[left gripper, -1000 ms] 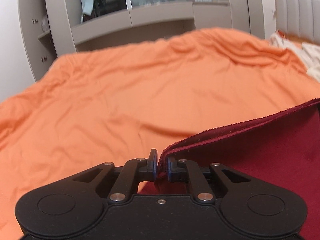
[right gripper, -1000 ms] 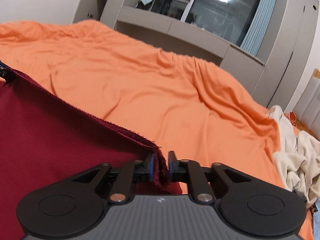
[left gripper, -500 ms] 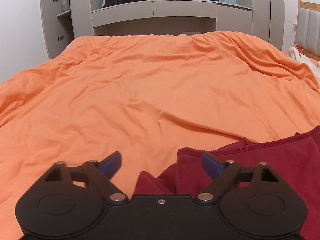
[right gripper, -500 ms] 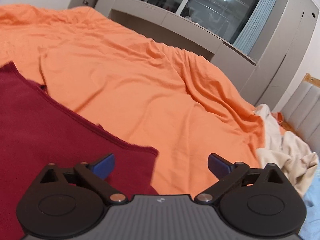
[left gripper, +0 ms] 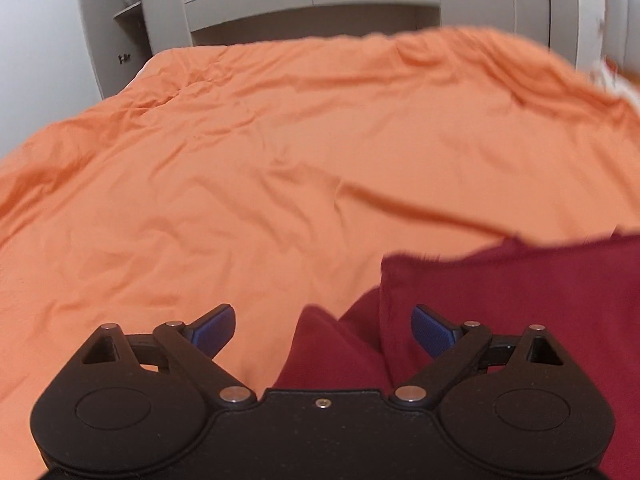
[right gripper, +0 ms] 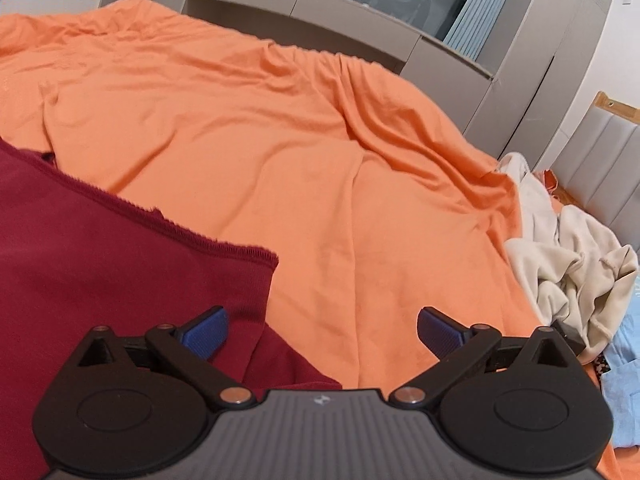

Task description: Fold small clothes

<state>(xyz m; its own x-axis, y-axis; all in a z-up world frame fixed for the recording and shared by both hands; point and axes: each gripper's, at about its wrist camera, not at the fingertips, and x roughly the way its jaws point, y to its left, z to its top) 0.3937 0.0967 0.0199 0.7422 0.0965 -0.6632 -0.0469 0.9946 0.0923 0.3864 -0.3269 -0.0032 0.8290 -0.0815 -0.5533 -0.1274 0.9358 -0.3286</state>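
1. Task item: one dark red garment (right gripper: 100, 264), made of soft matte knit fabric. It lies on the orange bed cover (right gripper: 320, 140), in the lower left of the right wrist view and the lower right of the left wrist view (left gripper: 520, 300).
2. Edge detail: the far edge of the garment carries a narrow ribbed hem that ends in a squared corner. In the left wrist view a folded layer sits on top, with a rounded lobe of cloth projecting below it toward the gripper body.
3. Supporting surface: the bed cover is one smooth, thin sheet with long shallow creases across its whole width.
4. Other cloth: at the right edge of the right wrist view lies a crumpled cream garment (right gripper: 572, 264), and next to it a light blue cloth (right gripper: 624, 368). The pile is partly cut off by the frame, so the count of items there may be more than two.
5. Left gripper (left gripper: 322, 328): two black fingers with blue ribbed pads (left gripper: 212, 328), spread wide apart. Nothing is clamped. The red lobe lies in the gap between the fingers, and the right pad sits over the folded layer; contact cannot be confirmed.
6. Right gripper (right gripper: 322, 330): two fingers with blue pads (right gripper: 440, 334), also spread wide and holding nothing. The left pad is over the red fabric; the right pad is over the orange cover.
7. Background: grey cabinets (right gripper: 440, 60) and a window with a pale blue curtain (right gripper: 468, 24) stand beyond the bed.
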